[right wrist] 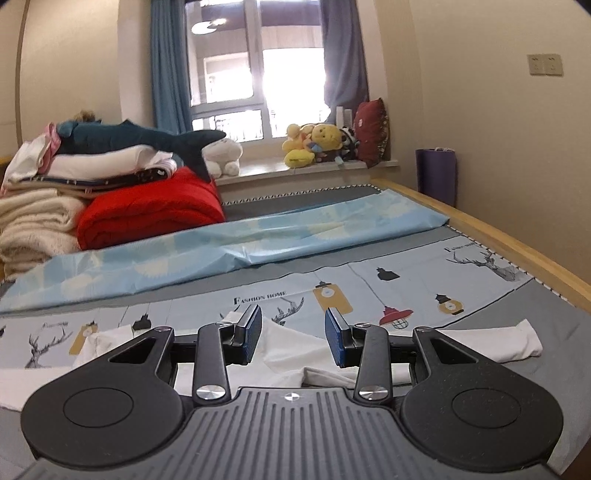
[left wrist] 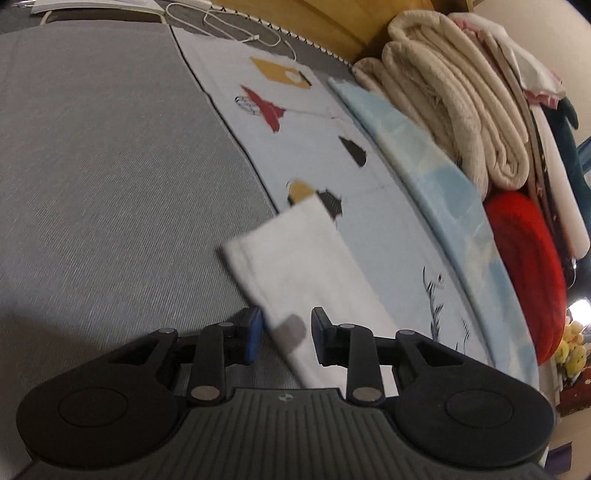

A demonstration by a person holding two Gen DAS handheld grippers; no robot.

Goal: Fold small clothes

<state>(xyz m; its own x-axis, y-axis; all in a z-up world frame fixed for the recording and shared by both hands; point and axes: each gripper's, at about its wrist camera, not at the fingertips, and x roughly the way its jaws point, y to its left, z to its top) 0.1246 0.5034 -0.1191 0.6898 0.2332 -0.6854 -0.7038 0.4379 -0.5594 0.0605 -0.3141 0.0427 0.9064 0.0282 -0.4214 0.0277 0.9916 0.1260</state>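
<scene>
Ahead of the right gripper (right wrist: 291, 334), on the pale blue printed sheet (right wrist: 369, 284), the words "FASHION HOME" (right wrist: 260, 297) could be read in dark capitals beside a drawn deer head; the same words stood again near the sheet's far right edge (right wrist: 466, 246), only partly legible. Just beyond and beneath that gripper's blue pads (right wrist: 334, 338) lay the white garment (right wrist: 291, 347), crumpled, one sleeve (right wrist: 491, 343) stretched out to the right. Its jaws stood apart with nothing pressed between them.

The left wrist view was blurred. The left gripper (left wrist: 286, 334) had a strip of the same white cloth (left wrist: 299, 258) running between its fingers and away ahead. The jaws stood apart, and the pads did not seem to press on the cloth. A small grey tab (left wrist: 291, 330) on the cloth showed no writing that could be made out.

Only the right view showed the window (right wrist: 258, 66), the plush toys (right wrist: 317, 144) on its sill and the toy shark (right wrist: 140, 138) atop the stacked blankets. Only the left view showed a white cable (left wrist: 236, 26) far ahead on the grey mattress (left wrist: 110, 166). Both showed the red blanket (right wrist: 151, 210).
</scene>
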